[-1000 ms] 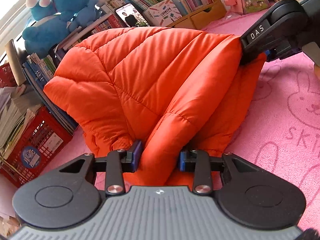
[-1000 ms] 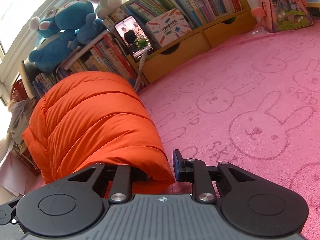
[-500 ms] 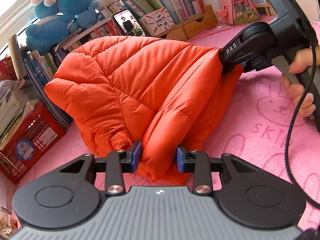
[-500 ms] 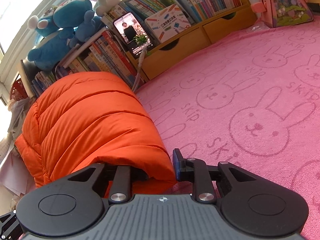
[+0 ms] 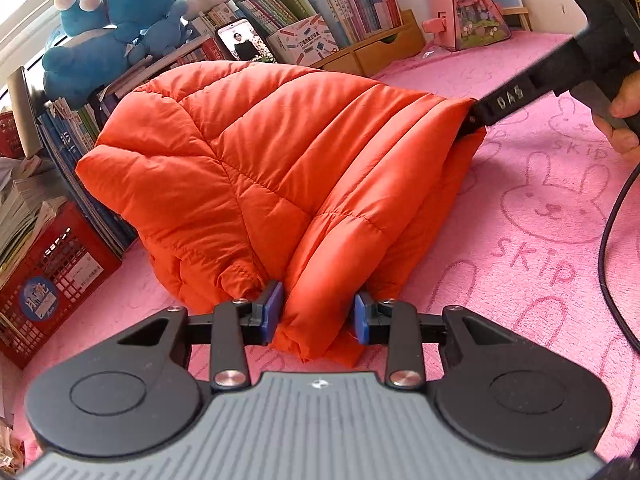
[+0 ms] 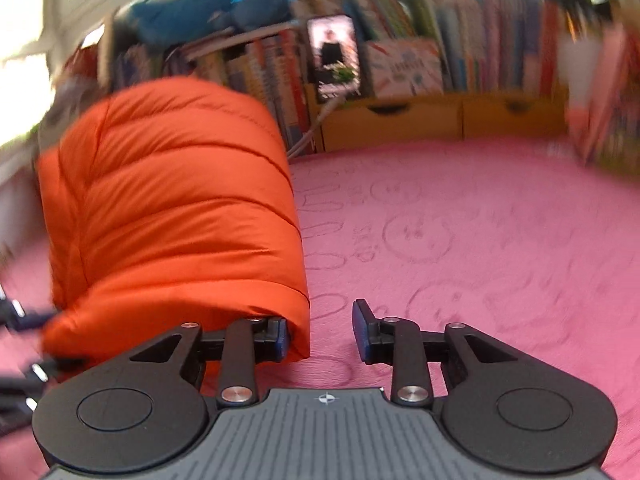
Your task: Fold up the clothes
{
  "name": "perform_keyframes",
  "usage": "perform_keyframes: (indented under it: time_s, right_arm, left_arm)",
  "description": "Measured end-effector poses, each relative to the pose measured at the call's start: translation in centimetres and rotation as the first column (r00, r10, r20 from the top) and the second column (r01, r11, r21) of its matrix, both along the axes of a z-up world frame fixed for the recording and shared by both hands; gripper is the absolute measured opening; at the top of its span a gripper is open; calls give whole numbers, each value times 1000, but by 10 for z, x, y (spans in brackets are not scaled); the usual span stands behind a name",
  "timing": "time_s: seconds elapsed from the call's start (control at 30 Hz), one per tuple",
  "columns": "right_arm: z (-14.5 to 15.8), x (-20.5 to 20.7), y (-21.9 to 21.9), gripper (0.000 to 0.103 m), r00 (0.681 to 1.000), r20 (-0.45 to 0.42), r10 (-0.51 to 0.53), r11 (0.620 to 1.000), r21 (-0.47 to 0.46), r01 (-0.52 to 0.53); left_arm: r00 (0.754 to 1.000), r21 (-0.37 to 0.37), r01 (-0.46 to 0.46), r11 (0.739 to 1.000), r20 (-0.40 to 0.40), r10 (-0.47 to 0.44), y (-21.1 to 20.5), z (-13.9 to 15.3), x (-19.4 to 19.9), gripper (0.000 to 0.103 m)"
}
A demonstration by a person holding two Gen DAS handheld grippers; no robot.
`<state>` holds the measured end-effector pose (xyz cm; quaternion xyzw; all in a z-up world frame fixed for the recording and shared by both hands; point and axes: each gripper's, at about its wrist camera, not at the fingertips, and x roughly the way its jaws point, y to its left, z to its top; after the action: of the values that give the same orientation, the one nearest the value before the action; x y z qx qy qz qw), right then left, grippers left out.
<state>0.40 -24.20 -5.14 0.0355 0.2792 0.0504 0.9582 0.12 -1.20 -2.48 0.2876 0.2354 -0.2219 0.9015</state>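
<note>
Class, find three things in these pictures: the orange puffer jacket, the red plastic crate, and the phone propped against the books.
orange puffer jacket point(image 5: 248, 168): left wrist view, middle of the quilted top panel.
red plastic crate point(image 5: 56, 280): left wrist view, its lattice front wall.
phone point(image 6: 334, 56): right wrist view, middle of its lit screen.

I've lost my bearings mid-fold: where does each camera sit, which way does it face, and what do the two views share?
Left wrist: sits on the left gripper, facing along its fingers at the puffy orange quilted jacket between them; the right gripper and the hand holding it show at the far corner.
Right wrist: sits on the right gripper, facing over the pink bunny-print carpet toward the bookshelf; blurred; its open fingers straddle the jacket's edge.
Shared: jacket, carpet, propped phone, blue plush toy.
</note>
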Motion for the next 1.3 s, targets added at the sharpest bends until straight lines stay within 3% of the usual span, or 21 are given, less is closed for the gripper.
perform_keyframes:
  time_s: [0.1,0.3,0.47,0.6,0.73,0.93,1.17,1.3]
  right_arm:
    - [-1,-4,2,31,999,-26,45,997,-67,-47]
    - [20,-26,-22,32,978,-69,197,979,-33,-200]
    - [65,-30,-15,40,954,108,279,958,38,-285]
    - [72,0,47,41,914,171,369,927,-134,-349]
    - [84,37,115,46,832,259,491,861,-294,-416]
    - [65,80,153,44,822,148,550,800,-376,-467]
    - [37,128,190,45,810,-10,586,722,-448,-528]
    - [25,139,199,45,795,-61,603,697,-445,-562]
  left_arm:
    - [1000,-6,17,1000,-6,-18,1,1,-1,34]
    - [995,-62,88,994,-43,-91,14,2,1,35]
    - [994,-81,98,992,-30,-101,16,-2,-1,35]
    - [995,-97,96,991,-9,-98,18,-3,-2,35]
    - [995,-105,95,990,-7,-97,19,-4,-2,35]
    - [995,-124,101,987,-7,-103,22,-6,-2,36]
    - [991,-115,130,985,-4,-131,20,-9,-6,45]
    - [991,-127,129,983,-14,-132,23,-9,-5,45]
